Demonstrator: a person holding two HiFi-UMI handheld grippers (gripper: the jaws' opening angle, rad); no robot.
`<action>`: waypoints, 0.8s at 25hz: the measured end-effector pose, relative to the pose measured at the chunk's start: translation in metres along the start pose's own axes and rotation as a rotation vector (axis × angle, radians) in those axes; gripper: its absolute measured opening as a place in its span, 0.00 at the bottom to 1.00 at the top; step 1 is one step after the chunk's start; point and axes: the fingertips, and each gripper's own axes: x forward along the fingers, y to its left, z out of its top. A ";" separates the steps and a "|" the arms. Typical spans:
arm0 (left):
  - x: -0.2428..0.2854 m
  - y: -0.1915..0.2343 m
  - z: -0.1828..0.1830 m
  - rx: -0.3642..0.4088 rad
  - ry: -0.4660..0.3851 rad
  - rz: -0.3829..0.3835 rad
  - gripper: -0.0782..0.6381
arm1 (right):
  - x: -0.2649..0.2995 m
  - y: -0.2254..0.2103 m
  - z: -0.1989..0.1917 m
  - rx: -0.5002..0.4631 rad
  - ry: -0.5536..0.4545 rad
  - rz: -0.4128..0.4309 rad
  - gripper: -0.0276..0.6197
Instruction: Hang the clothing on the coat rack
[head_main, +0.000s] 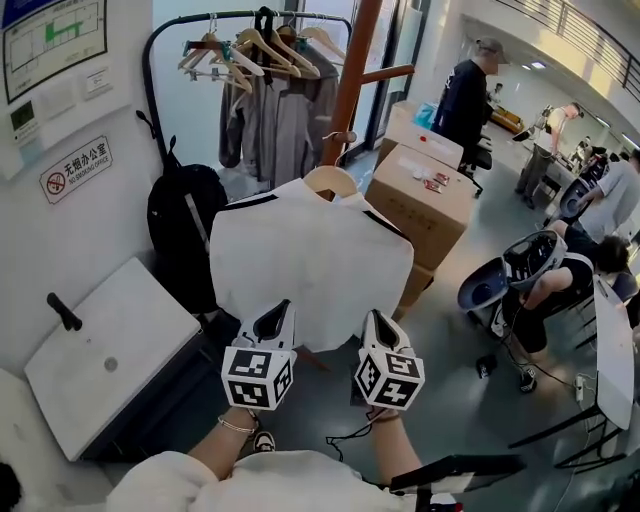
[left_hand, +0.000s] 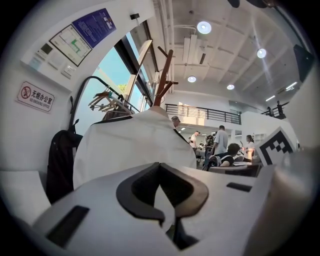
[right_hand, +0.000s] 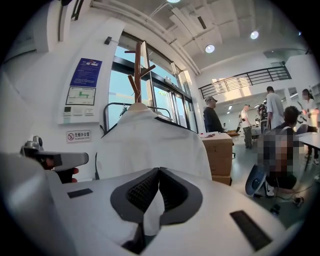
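Note:
A white garment (head_main: 310, 260) with black shoulder trim hangs spread on a wooden hanger (head_main: 330, 180) in front of the brown wooden coat rack pole (head_main: 352, 80). The hanger's hook is close to a low peg of the pole; whether it rests on it I cannot tell. My left gripper (head_main: 275, 318) is shut on the garment's lower hem at the left, and my right gripper (head_main: 378, 325) is shut on the hem at the right. White cloth shows pinched between the jaws in the left gripper view (left_hand: 159, 169) and in the right gripper view (right_hand: 158, 174), with the garment (right_hand: 150, 145) stretched ahead.
A black clothes rail (head_main: 250, 20) with hangers and grey clothes stands behind the pole. A black backpack (head_main: 185, 230) hangs at the left wall, above a white slab (head_main: 110, 350). Cardboard boxes (head_main: 425, 200) sit right of the pole. A seated person (head_main: 545, 280) and other people are at the right.

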 end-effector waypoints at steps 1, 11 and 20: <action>0.000 0.001 0.001 0.001 -0.004 0.006 0.12 | 0.001 0.001 0.001 -0.010 -0.003 0.004 0.08; -0.003 0.014 0.013 -0.019 -0.034 0.034 0.12 | 0.009 0.017 0.015 -0.033 -0.037 0.048 0.08; -0.002 0.027 0.019 -0.014 -0.040 0.044 0.12 | 0.018 0.026 0.018 -0.049 -0.034 0.059 0.08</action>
